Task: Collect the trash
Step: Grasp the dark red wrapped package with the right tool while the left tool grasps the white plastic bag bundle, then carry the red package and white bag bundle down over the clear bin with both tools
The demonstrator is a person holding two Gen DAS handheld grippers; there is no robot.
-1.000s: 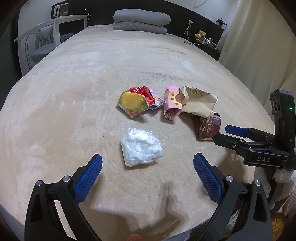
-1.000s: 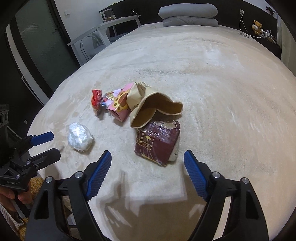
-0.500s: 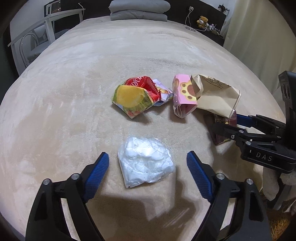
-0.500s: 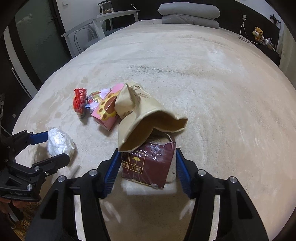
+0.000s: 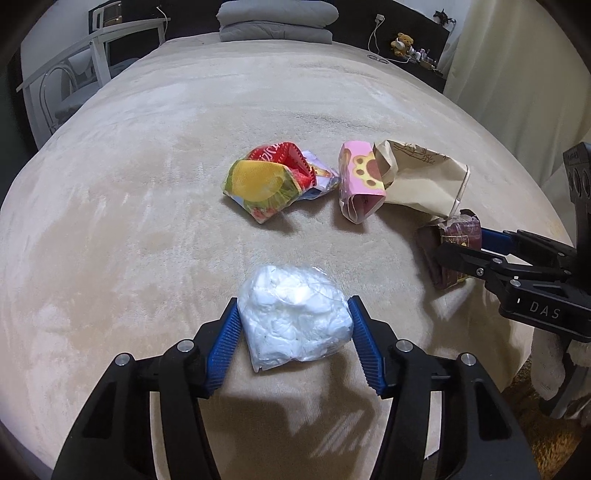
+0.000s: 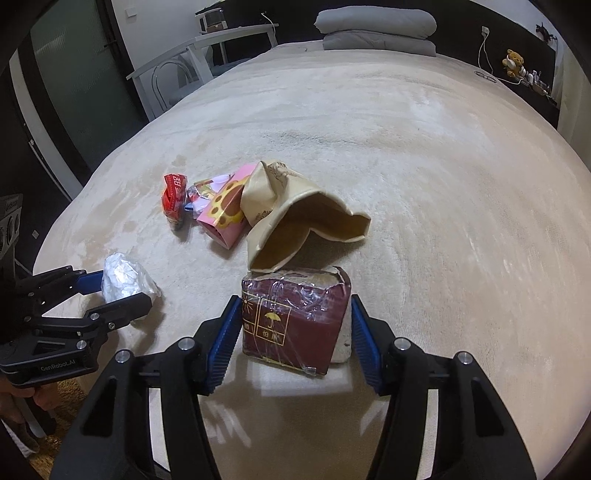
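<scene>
Trash lies on a beige bed (image 5: 147, 184). My left gripper (image 5: 293, 332) is shut on a white crumpled plastic bag (image 5: 295, 325), blue pads touching both its sides; it also shows in the right wrist view (image 6: 125, 277). My right gripper (image 6: 293, 332) is shut on a maroon plastic-wrapped packet (image 6: 295, 321), which shows in the left wrist view (image 5: 454, 251). Both items rest on the bed. Farther back lie a red-yellow snack wrapper (image 5: 266, 181), a pink paw-print carton (image 5: 360, 181) and an open brown paper bag (image 6: 295, 218).
Grey folded pillows (image 5: 277, 18) lie at the head of the bed. A white table and chair (image 5: 74, 66) stand at the left. A shelf with a teddy bear (image 5: 400, 40) and a curtain (image 5: 517, 74) are at the right.
Both grippers moved forward and closed: the left onto the white plastic bag, the right onto the maroon packet. One second ago both were wide open short of the items.
</scene>
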